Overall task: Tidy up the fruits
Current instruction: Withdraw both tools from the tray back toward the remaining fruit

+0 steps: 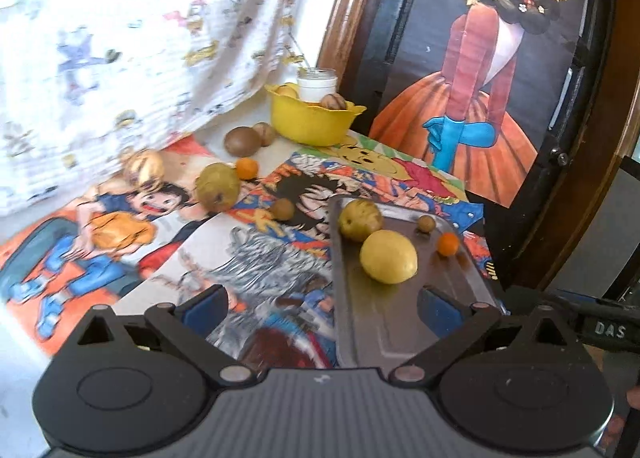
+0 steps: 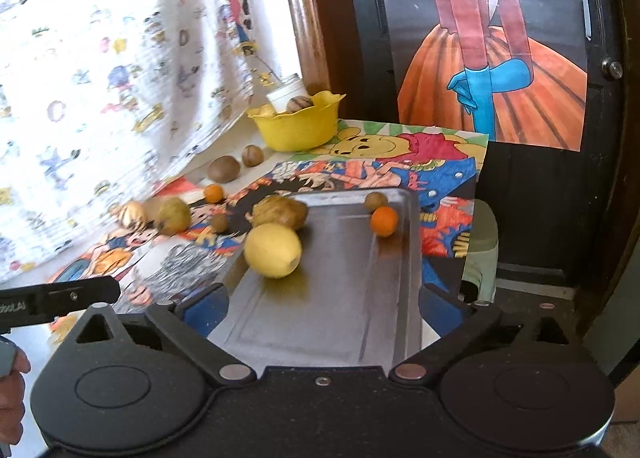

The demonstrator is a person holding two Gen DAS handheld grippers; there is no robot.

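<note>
While both hand-held grippers hover near the front end of a metal tray, neither holds anything: the left gripper and the right gripper each stand with jaws spread wide, blue pads well apart and empty.

On the tray lie four fruits: a large yellow lemon near its left rim, a brownish-green fruit just behind the lemon, and at the far end a small orange beside a small brown round fruit.

Left of the tray, on cartoon posters covering the table, more fruit waits loose: a green pear-like fruit, a tiny orange one, a little brown one and a pale striped piece. Farther beyond the tray's left corner sit two brown fruits and a yellow bowl holding a few more.

By this layout, sorting looks roughly half done, with several pieces left to gather.
</note>
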